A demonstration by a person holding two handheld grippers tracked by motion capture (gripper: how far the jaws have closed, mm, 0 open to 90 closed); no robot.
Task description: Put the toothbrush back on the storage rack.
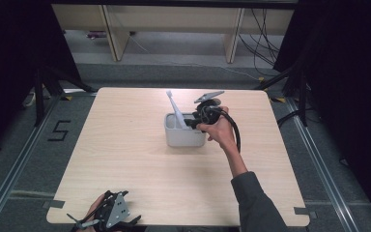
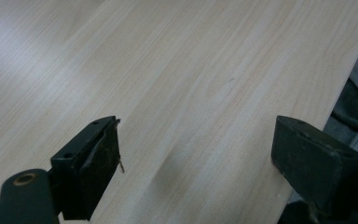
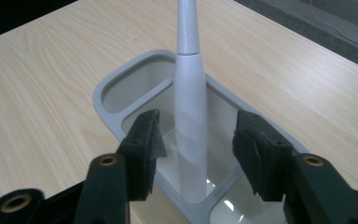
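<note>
One toothbrush (image 3: 189,112) upright in holder (image 3: 116,116), head up

the right gripper (image 3: 196,140) has its two black jaws wide apart. a white toothbrush (image 3: 190,112) stands between them, not touching. it sits in a grey holder (image 3: 106,105) on the wooden table (image 3: 42,88).

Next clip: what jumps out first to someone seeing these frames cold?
A white toothbrush stands tilted in a grey divided holder at mid-table, and the right gripper sits at the holder with its jaws open on either side of the handle, not touching it. The left gripper idles open over bare wood at the table's near edge.
</note>
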